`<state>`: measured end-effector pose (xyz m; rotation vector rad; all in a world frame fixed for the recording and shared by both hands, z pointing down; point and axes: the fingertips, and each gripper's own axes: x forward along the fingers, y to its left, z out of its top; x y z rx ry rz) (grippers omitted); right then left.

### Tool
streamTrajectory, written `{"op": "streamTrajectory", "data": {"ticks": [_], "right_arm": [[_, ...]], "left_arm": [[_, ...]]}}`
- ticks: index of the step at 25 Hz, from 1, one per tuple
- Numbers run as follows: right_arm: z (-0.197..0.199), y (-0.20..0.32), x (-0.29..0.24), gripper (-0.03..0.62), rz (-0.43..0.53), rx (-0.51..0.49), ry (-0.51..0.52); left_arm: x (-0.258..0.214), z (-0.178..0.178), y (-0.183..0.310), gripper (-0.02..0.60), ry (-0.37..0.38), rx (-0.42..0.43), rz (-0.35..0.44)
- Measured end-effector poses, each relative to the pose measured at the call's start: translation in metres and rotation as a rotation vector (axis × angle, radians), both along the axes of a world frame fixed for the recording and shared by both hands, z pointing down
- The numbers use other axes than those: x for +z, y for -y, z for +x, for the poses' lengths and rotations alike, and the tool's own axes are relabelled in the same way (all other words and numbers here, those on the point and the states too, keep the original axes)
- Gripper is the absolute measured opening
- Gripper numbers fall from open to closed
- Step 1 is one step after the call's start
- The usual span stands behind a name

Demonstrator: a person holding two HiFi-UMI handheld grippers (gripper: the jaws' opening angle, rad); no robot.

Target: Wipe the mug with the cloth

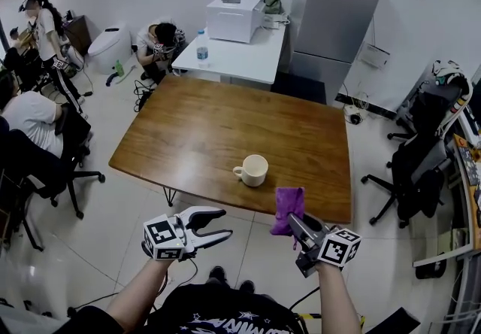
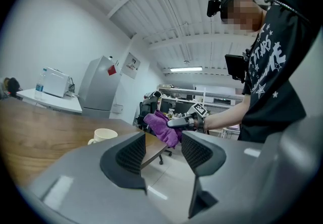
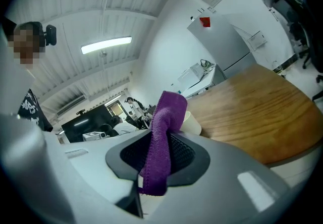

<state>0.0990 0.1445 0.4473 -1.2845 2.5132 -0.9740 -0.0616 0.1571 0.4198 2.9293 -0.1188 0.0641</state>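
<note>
A cream mug [image 1: 252, 170] stands upright on the wooden table [image 1: 203, 137], near its front edge, handle to the left. My right gripper [image 1: 294, 223] hangs just off that edge, shut on a purple cloth [image 1: 288, 210] that drapes from its jaws. The right gripper view shows the cloth [image 3: 161, 142] pinched between the pads, with the mug [image 3: 191, 123] behind it. My left gripper [image 1: 222, 223] floats left of it over the floor, open and empty. From the left gripper view, the mug [image 2: 104, 135] and the cloth [image 2: 162, 127] lie ahead.
Office chairs stand left [image 1: 45, 174] and right [image 1: 417, 167] of the table. A white table [image 1: 233, 54] with a printer and a water bottle sits behind, beside a grey cabinet [image 1: 334, 9]. People sit and stand at the far left.
</note>
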Motion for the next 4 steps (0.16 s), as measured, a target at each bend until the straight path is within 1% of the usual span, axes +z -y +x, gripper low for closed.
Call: {"op": "streamTrajectory", "data": {"ticks": [4], "right_arm": [[-0.0012,0.0005,0.0036,0.087,-0.01,-0.024,-0.002]], "left_arm": [[-0.0003,0.0029,-0.0012,0.206,-0.005,-0.013,-0.006]]}}
